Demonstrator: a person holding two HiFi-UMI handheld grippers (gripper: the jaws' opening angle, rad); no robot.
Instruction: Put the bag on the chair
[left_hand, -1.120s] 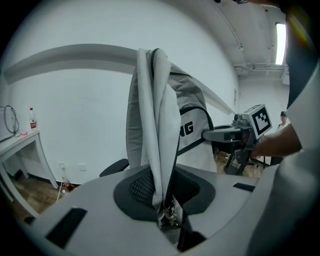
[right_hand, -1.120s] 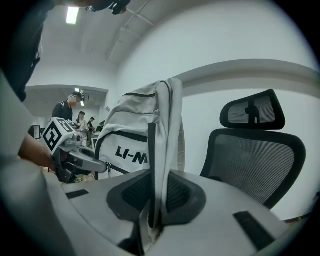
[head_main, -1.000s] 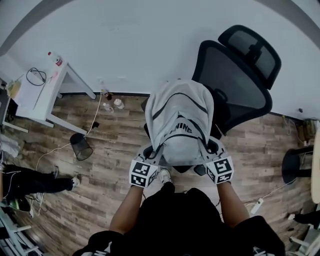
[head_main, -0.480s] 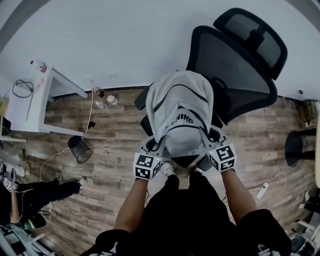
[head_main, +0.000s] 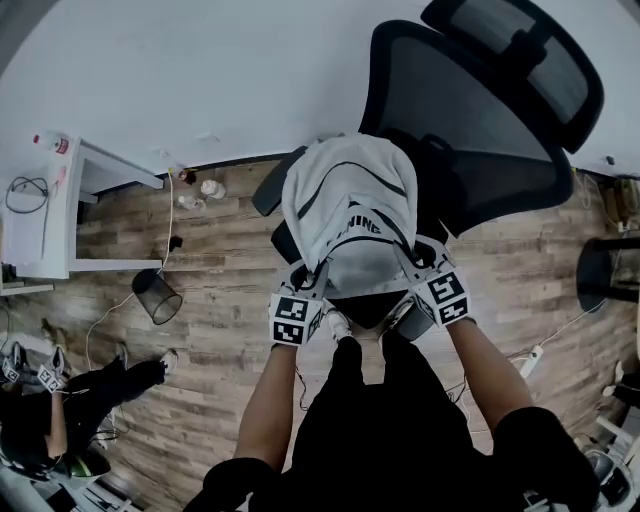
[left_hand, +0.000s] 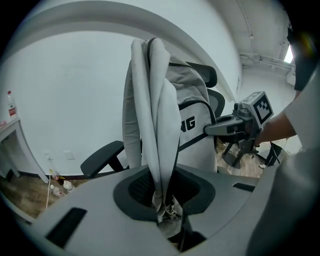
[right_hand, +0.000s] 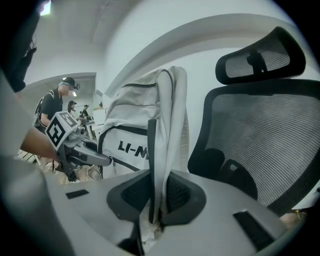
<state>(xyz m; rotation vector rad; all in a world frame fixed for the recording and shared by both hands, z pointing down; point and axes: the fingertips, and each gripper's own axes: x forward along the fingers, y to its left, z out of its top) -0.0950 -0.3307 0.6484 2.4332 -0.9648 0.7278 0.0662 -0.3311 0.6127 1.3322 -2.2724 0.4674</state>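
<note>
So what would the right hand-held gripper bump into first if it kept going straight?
The right hand-held gripper grips the grey bag's strap, so that comes first. Past it, probably the bag itself; the chair's mesh back sits slightly right, depth unclear.

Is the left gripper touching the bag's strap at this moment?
Touching. The left gripper view shows the left gripper clamped on the bag's grey strap.

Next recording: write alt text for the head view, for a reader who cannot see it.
From above, a person holds a grey backpack by its straps, one in the left gripper, one in the right gripper, before a black office chair. A white desk and black bin stand left.
</note>
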